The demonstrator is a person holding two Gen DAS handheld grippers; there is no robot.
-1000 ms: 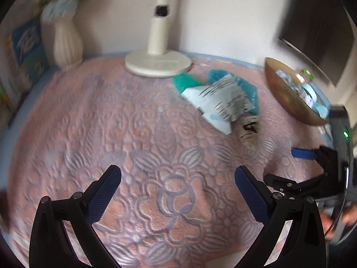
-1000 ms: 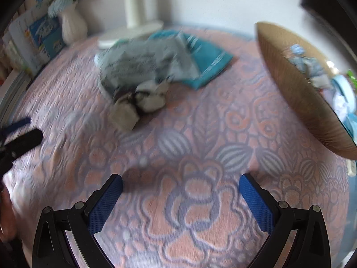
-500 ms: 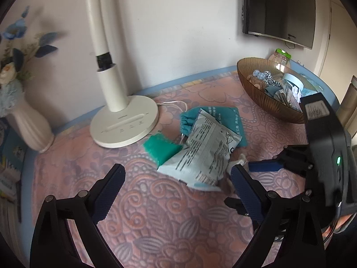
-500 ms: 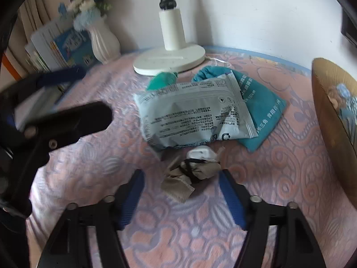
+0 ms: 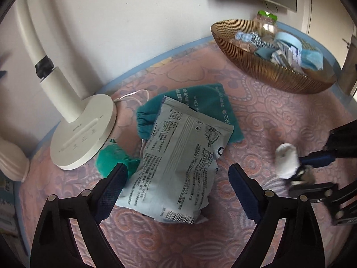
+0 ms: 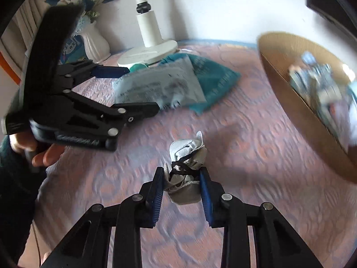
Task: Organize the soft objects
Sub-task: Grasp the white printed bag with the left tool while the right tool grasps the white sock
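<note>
My right gripper (image 6: 181, 178) is shut on a small grey and white sock bundle (image 6: 186, 167), held above the pink cloth; it also shows in the left wrist view (image 5: 286, 160). My left gripper (image 5: 176, 174) is open, its fingers on either side of a pale printed soft packet (image 5: 180, 167). The packet lies on a teal drawstring bag (image 5: 207, 102). A small green soft item (image 5: 111, 158) lies by the left finger. A brown ribbed bowl (image 5: 267, 71) at the right holds several soft items.
A white lamp base (image 5: 82, 131) stands left of the packet, with a white vase (image 5: 11, 156) beyond it. The pink patterned cloth (image 5: 279, 116) covers the table. The wall is close behind. The left gripper (image 6: 125, 91) shows in the right wrist view.
My right gripper closed on the sock bundle and lifted it toward the right. My left gripper moved forward until its fingers straddle the packet.
</note>
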